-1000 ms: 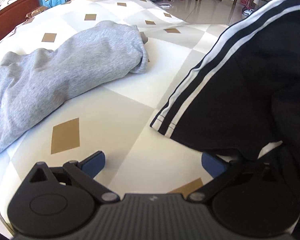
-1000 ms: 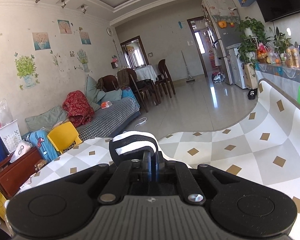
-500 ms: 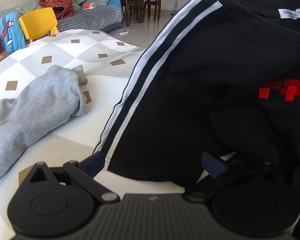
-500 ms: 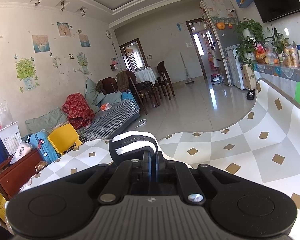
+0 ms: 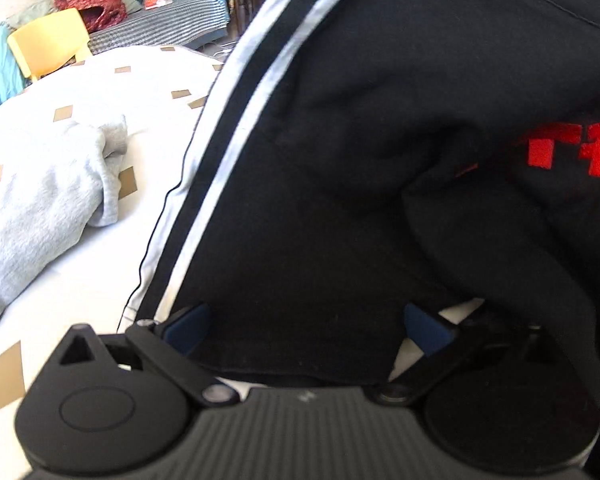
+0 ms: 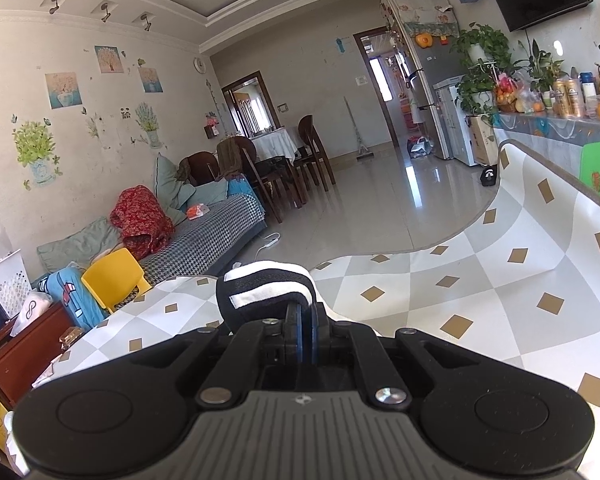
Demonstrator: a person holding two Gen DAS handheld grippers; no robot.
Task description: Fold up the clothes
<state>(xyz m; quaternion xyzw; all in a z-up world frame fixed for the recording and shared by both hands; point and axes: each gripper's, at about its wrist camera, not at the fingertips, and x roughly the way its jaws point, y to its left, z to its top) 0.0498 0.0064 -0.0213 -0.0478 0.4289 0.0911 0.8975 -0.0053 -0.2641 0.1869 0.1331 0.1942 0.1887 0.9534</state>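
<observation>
The left tool (image 5: 306, 330) has its blue fingers (image 5: 186, 326) spread wide apart, and the bottom hem of a black shirt (image 5: 360, 200) hangs between them, filling most of the left wrist view. The shirt carries two white stripes along its side and red lettering on the front. A grey garment (image 5: 40, 208) lies crumpled on the patterned tabletop (image 5: 100, 272) to the left, apart from the shirt. In the right wrist view, the right tool (image 6: 306, 334) is clamped tight on a striped black-and-white fold of the same shirt (image 6: 266, 292), held up above the tabletop (image 6: 480, 300).
</observation>
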